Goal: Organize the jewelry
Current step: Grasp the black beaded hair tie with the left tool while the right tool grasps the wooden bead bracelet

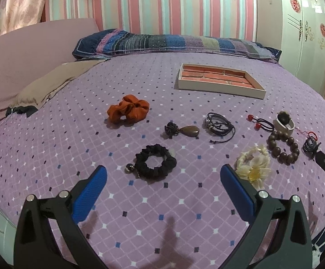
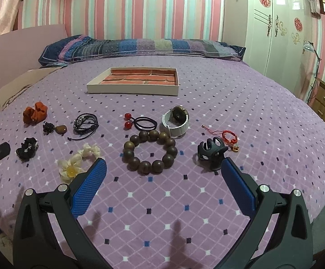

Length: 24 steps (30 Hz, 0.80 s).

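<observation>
Showing red cord bracelet clearly only in right view; left claw and right claw wide open, empty, touching nothing.

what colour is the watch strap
White; the watch shows best in the right wrist view, beside the wooden bead bracelet.

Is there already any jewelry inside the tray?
No, the tray shows only its brick-patterned lining; the wooden bead bracelet lies on the bedspread.
</observation>
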### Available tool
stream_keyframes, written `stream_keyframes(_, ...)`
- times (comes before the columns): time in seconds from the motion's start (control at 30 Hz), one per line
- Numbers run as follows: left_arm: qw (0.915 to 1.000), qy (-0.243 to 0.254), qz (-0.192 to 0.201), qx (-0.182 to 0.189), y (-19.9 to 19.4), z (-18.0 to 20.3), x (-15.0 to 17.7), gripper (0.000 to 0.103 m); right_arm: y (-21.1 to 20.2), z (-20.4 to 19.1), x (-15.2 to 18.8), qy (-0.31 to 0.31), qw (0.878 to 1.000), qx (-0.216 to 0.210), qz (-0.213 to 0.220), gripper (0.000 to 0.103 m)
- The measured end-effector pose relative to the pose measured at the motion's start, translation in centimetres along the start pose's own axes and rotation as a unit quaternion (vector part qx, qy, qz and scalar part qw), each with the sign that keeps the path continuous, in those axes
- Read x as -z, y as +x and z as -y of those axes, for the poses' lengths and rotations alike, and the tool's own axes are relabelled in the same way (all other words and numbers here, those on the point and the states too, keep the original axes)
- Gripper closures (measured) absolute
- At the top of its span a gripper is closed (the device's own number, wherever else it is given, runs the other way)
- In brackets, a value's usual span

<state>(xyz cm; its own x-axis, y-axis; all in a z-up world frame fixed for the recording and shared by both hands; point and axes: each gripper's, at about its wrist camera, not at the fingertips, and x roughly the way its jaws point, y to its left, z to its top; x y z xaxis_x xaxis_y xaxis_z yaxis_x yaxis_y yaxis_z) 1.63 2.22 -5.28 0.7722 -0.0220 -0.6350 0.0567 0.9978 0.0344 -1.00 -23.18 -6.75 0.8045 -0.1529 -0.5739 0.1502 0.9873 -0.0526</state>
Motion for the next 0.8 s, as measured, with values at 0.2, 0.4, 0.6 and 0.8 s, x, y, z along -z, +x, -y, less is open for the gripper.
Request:
stream_keyframes(0.2,0.9998,-0.014,-0.014,0.005,1.2,-0.8,0.0,0.004,1.5,-0.3,0.3,0.002,1.0,0.009,-0.02,0.004)
stream_keyframes(0.4,0.9998,-0.013,-0.013,0.0,1.7,-0.9,0.1,0.004,2.1,-0.4,0.5,-0.007,0.999,0.025,-0.022,0.004)
stream_keyframes(0.6,0.9996,-0.02,-0.022,-0.002,2.8,-1.4,0.2,0.004,2.7,-0.1,0.5,-0.008,0.999,0.02,-0.025,0.004)
stream_keyframes(0.8,0.9995,-0.017,-0.023,-0.012,4.0,-2.1,0.1,0.004,4.1,-0.3,-0.1,-0.016,0.999,0.022,-0.022,0.006)
